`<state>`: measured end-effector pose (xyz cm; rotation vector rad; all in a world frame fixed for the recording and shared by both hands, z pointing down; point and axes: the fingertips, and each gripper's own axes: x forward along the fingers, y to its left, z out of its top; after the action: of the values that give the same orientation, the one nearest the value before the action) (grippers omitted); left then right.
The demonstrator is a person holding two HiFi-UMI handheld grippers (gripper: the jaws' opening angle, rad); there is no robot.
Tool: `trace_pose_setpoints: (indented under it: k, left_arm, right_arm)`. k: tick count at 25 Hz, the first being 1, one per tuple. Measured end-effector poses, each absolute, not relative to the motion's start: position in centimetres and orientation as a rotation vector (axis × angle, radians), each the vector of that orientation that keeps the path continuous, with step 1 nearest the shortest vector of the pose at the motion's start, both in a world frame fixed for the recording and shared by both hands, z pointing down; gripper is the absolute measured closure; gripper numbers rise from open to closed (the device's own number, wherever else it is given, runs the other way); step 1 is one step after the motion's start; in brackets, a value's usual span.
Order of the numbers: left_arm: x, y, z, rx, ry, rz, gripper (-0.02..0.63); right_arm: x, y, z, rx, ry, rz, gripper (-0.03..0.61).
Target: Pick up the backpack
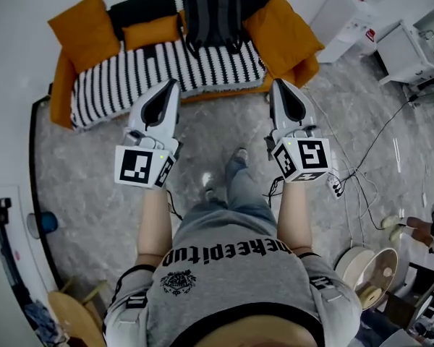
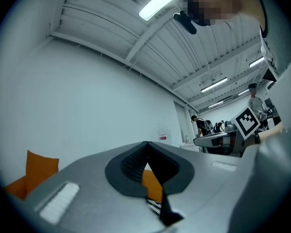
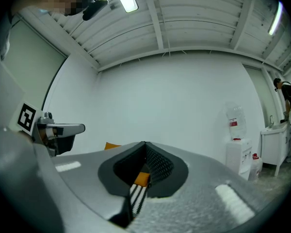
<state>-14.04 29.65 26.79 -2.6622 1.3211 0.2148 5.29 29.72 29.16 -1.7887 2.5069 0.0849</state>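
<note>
Backpack (image 1: 213, 13): dark grey, upright against sofa (image 1: 130, 74).

Left gripper (image 2: 146, 144) — fingers (image 2: 130, 162) touching at the tips — frames an orange cushion (image 2: 153, 182) above striped fabric (image 2: 155, 206).

- backpack (image 1: 213, 13): dark grey to near black, a single pack; I catch it only in my head view.
- It sits on the sofa (image 1: 166, 74), at the sofa's rear edge, a little right of the sofa's middle as I look.
- Its bottom rests on the sofa's black-and-white striped seat, well inside the sofa's front edge.
- It stands top end away from me, against the sofa's back side; I can't tell how steeply it leans.
- A carry loop arches up at its top.
- The broad face is turned toward me, with lengthwise darker bands; straps or seams, I can't tell.
- It holds its shape, not slumped; the zips are too small to read.
</note>
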Motion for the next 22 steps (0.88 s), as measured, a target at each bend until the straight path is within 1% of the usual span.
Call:
trace_pose_setpoints:
  k: [6, 22]
  left_arm:
    - [-14.0, 25.9, 26.6, -2.654, 1.340, 0.214, 0.600]
    - [-9.6, 13.4, 25.2, -2.590, 1.432, 0.219, 0.598]
  right_arm:
    - [5.1, 25.7, 28.9, -1.763, 2.523, 0.088, 0.576]
    - [8.8, 11.6, 26.9, -1.639, 2.597, 0.121, 0.577]
